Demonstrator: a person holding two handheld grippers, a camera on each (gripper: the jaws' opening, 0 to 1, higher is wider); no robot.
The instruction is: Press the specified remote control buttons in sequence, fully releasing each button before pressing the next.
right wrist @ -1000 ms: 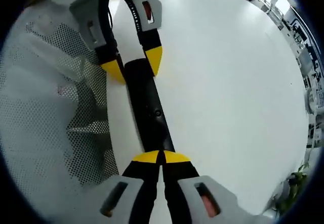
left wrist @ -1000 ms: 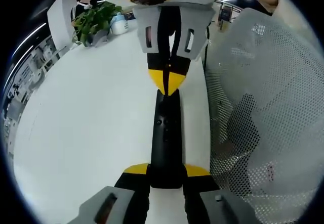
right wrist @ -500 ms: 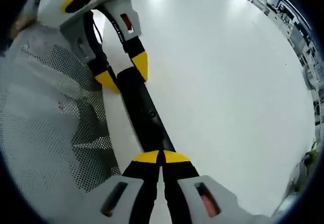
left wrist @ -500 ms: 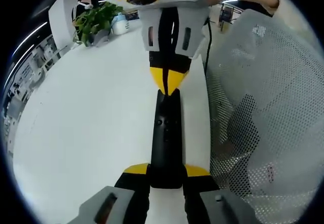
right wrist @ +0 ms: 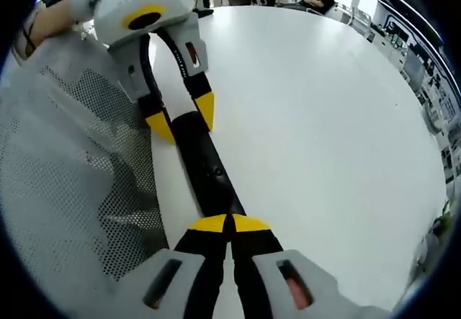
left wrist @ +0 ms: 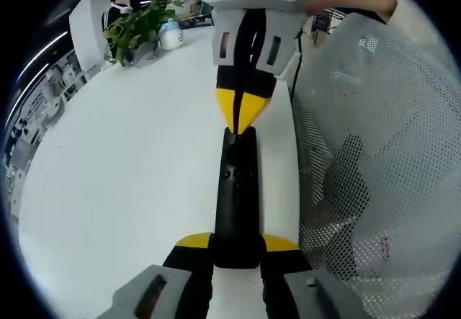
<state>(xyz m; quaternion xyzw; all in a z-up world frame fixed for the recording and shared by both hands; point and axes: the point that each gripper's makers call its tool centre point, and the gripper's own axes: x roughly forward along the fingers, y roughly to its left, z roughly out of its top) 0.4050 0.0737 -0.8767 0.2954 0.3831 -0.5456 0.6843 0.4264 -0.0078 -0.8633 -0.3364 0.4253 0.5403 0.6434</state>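
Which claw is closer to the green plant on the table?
Right. The right gripper touches the remote's far end, toward the plant. The left gripper clamps the near end, farther from it.

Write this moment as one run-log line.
left claw: shut on remote | right claw: shut, tips at remote end | table: white

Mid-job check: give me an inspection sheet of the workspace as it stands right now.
Surface: white table, bare around the job.
Job's things: black remote control lying along the table edge.
Clutter: nothing seen near the remote control.
Grippers: left gripper shut on the remote control's near end; right gripper shut, tips at the opposite end.
Cables: black cable behind the right gripper.
Surroundings: potted plant at the far edge; white mesh cloth beside the table; office background.
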